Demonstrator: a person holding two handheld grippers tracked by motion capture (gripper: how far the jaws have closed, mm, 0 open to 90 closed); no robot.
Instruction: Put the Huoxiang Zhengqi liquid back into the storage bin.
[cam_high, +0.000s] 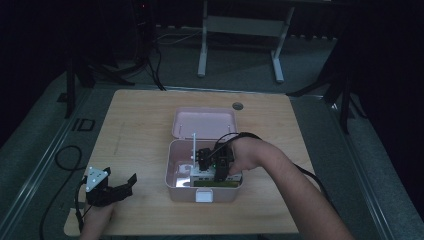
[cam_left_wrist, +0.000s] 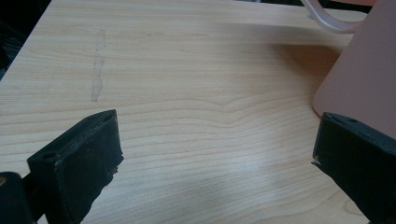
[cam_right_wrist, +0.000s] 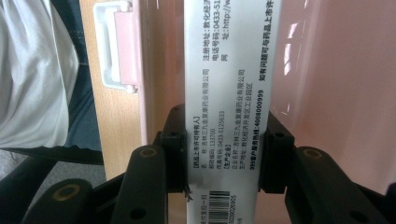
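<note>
A pink plastic box (cam_high: 171, 165) stands open near the table's front middle, its lid (cam_high: 204, 123) lying flat behind it. My right gripper (cam_high: 216, 167) reaches down into the box, shut on a white medicine carton (cam_right_wrist: 229, 93) printed with black text and a barcode. In the right gripper view the jaws press both long sides of the carton, with the pink wall (cam_right_wrist: 327, 84) behind and the white latch (cam_right_wrist: 114, 44) at left. My left gripper (cam_high: 125, 184) rests on the table at the front left, open, nothing between its pads (cam_left_wrist: 86, 154). The box's pink side (cam_left_wrist: 364, 79) is beside it.
The wooden table (cam_high: 140, 125) has bare room on the left and behind the lid. A round cable grommet (cam_high: 237, 106) sits at the back edge. A thin white upright strip (cam_high: 193, 145) rises inside the box. Cables trail off the front left corner.
</note>
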